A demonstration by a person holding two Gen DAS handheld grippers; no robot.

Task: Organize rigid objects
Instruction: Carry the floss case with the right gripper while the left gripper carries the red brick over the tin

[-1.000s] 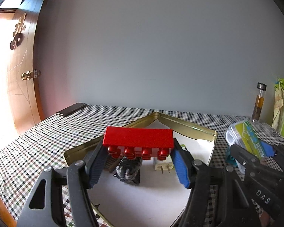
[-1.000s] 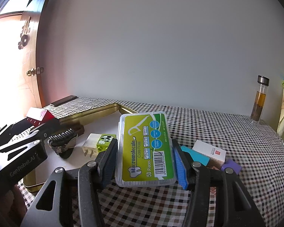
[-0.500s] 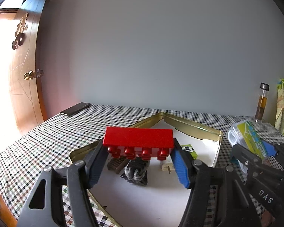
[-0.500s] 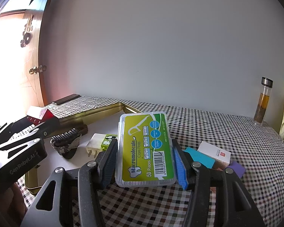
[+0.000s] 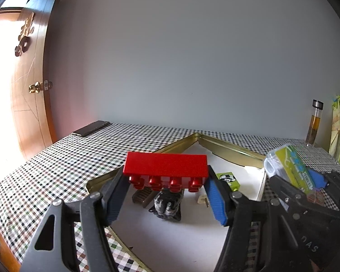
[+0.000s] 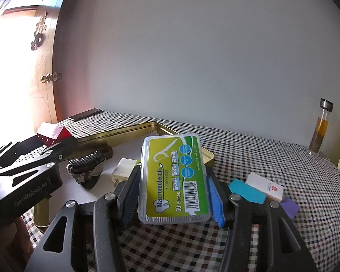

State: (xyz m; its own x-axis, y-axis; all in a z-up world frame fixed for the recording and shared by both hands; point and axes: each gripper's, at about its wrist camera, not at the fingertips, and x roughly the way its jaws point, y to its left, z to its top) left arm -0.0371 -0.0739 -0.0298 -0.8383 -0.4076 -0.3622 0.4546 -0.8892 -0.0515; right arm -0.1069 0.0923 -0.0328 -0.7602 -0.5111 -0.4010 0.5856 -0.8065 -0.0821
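Gold-coloured metal forms the rim of the shallow tray (image 5: 229, 149), which lies on a checked tablecloth (image 5: 56, 170) and serves as the reference for all positions below. The left claw (image 5: 166, 192) is closed on a red building brick (image 5: 166, 166), gripped by its two short ends and held in the air above the tray's white floor, studs facing downward. On the tray floor beneath the brick lie a dark hair clip (image 5: 167, 205), a brown comb-like piece (image 5: 142, 197) just beside it, a cream plug (image 5: 202, 200) and a green block (image 5: 229, 179) with a black-and-white picture. The right claw (image 6: 173, 195) is closed on a clear flat box of floss picks (image 6: 174, 181), held upright just off the tray's near right corner. The box's green label reads "Macromolecule", "Care Floss" and "50 Pieces", above a barcode. The body of the left claw (image 6: 22, 181), seen from the right camera over the tray's left side, carries the lettering "GenRobot.AI". Outside the tray, to its right on the cloth, lie a turquoise card (image 6: 247, 191), a white box (image 6: 265, 187) with a small red mark, and a purple piece (image 6: 289, 207). Well beyond the tray's right side, a glass bottle (image 6: 320, 129) with amber liquid stands by the wall. A dark phone (image 5: 90, 128) lies beyond the tray's far left side.
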